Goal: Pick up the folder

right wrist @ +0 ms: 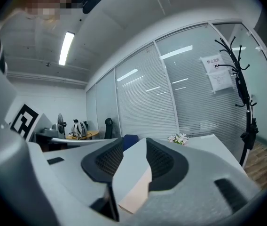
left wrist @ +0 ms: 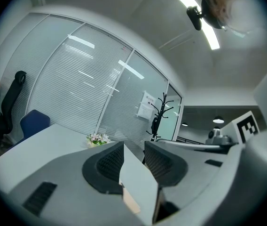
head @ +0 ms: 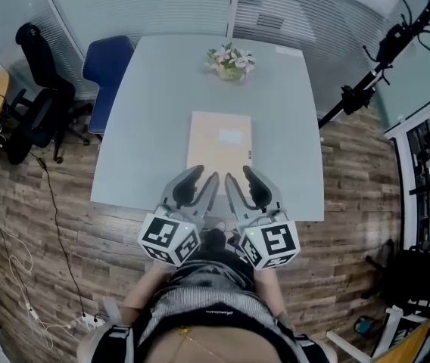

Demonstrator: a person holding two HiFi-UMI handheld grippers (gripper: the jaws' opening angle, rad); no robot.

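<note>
Facing the table [head: 154, 127] from its near edge, a person [head: 200, 308] holds two grippers out level, with the marker cubes closest to the body and the jaws pointing toward the table's far side. The left gripper [head: 206, 174] is just left of the table's middle line and the right gripper [head: 238, 174] is just beside it, with the two bodies almost touching.

Both claws are released. In each gripper view the two dark ribbed pads stand apart with a clear gap between them. That gap shows only pale table top and a tan sliver low down, and the pads press on nothing.

The folder [head: 219, 144] lies flat on the table, tan with a white label on its upper face. Its long sides run away from the near edge, and it sits roughly midway across the table. From the head view, all four jaw tips overlap the folder's near short edge. Whether they touch it cannot be told.

Close to the table's far edge, near its middle, stands a small pot of pink and white flowers [head: 230, 60]. A blue chair [head: 107, 66] is tucked at the table's far left corner, and a black office chair [head: 41, 89] stands well apart to the left. A black coat rack [head: 397, 40] rises beyond the table's right side. Glass walls with blinds [head: 162, 2] close off the space behind the far edge.
</note>
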